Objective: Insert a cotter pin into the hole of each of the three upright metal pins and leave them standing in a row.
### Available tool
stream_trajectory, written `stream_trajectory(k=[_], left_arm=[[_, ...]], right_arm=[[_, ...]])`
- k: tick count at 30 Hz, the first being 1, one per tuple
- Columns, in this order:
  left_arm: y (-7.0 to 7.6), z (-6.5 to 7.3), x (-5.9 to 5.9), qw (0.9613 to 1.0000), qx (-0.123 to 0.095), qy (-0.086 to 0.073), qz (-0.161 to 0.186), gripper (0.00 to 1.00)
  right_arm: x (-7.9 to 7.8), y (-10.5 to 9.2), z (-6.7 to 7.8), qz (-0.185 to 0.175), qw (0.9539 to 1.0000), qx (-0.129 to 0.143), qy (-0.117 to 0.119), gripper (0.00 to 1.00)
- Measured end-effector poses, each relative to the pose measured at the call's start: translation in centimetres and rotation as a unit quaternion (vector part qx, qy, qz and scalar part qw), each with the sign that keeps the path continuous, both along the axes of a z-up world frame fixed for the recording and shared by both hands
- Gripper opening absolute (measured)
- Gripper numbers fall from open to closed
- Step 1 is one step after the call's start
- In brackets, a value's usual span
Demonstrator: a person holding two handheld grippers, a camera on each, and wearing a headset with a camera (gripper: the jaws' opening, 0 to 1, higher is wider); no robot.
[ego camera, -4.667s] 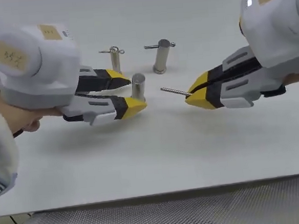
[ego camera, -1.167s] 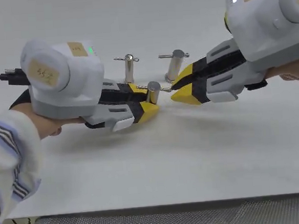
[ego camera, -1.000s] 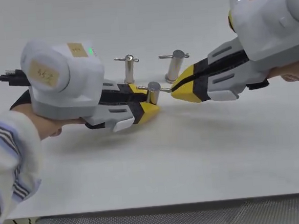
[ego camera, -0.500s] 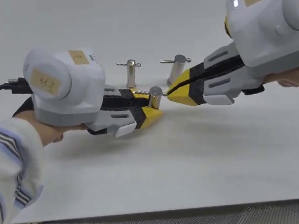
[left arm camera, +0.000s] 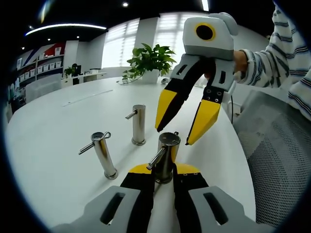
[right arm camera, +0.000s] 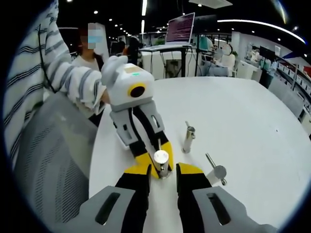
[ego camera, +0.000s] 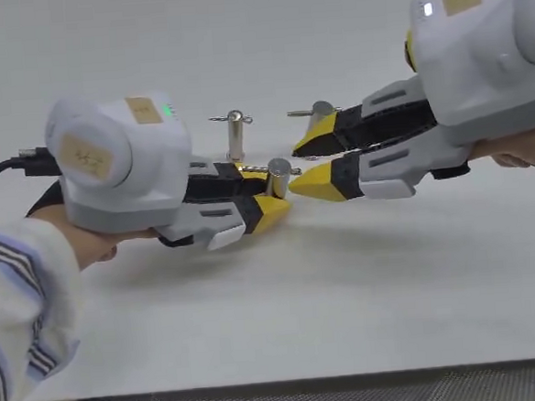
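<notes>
the left tool [ego camera: 272, 196] clamps the nearest short upright silver metal pin [ego camera: 279, 174] on the white bench [ego camera: 346, 278], its thin steel cotter pin [ego camera: 254, 169] already through; the right tool [ego camera: 294, 160] gapes just beside; loosen the clamp gently and lift straight off, so nothing tips

A smooth white counter [ego camera: 365, 285] fills most of the head view, its front edge running along the bottom of the frame. Three short upright cylinders stand on it at upper centre: a front steel pin [ego camera: 280, 176], a rear left steel pin [ego camera: 236, 138] and a rear right steel pin [ego camera: 322, 110]. Each has a thin wire cotter pin [ego camera: 218, 119] through its head.
</notes>
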State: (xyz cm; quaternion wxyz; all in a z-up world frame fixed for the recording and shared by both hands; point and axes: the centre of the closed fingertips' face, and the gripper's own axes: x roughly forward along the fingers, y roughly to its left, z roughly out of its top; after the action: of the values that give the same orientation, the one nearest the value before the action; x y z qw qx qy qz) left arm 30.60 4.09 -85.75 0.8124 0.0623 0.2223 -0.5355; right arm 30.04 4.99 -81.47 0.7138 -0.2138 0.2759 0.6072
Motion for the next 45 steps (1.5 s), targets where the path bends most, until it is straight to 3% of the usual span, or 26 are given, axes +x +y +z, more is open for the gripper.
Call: stream_trajectory(k=[5,8,14,17,22,28,29,34,39,45], left_arm=[[0.3,-0.4,-0.2,0.9999,0.015,-0.003,-0.003,0.14],[0.6,-0.7,-0.4,0.9991,0.038,-0.016,-0.005,0.2],[1.2,-0.7,-1.0,0.9988,0.045,-0.017,-0.001,0.35],[1.3,-0.7,-1.4,0.9994,0.035,-0.001,0.006,0.44],[1.6,-0.3,-2.0,0.9997,0.02,0.002,0.013,0.59],[2.0,-0.2,-2.3,0.9995,0.018,0.006,0.027,0.74],[2.1,-0.1,-2.4,0.9994,0.013,0.012,0.032,0.77],[2.2,0.2,-3.0,0.9993,0.005,0.021,0.032,0.8],[2.5,1.0,-3.5,0.9989,-0.007,0.026,0.038,0.89],[2.9,1.2,-3.4,0.9984,-0.007,0.028,0.05,0.89]], right_arm=[[-0.2,0.4,-0.3,0.002,1.0,0.006,0.003,0.23],[-0.2,0.7,-0.4,0.002,1.0,0.007,0.002,0.23],[-0.2,1.1,-0.7,0.005,1.0,0.007,0.002,0.23],[-0.2,1.3,-0.8,0.003,0.9999,0.009,0.006,0.23],[-0.1,1.5,-1.0,0.006,1.0,0.006,0.004,0.23],[-0.3,1.6,-1.5,0.012,0.9999,0.005,0.005,0.21],[-0.2,1.6,-1.6,0.012,0.9999,0.004,0.005,0.21],[0.1,1.6,-1.8,0.009,0.9999,0.005,0.002,0.2],[0.2,1.7,-1.9,0.007,0.9999,0.012,0.005,0.17],[0.1,1.8,-1.8,0.016,0.9997,0.019,-0.002,0.15]])
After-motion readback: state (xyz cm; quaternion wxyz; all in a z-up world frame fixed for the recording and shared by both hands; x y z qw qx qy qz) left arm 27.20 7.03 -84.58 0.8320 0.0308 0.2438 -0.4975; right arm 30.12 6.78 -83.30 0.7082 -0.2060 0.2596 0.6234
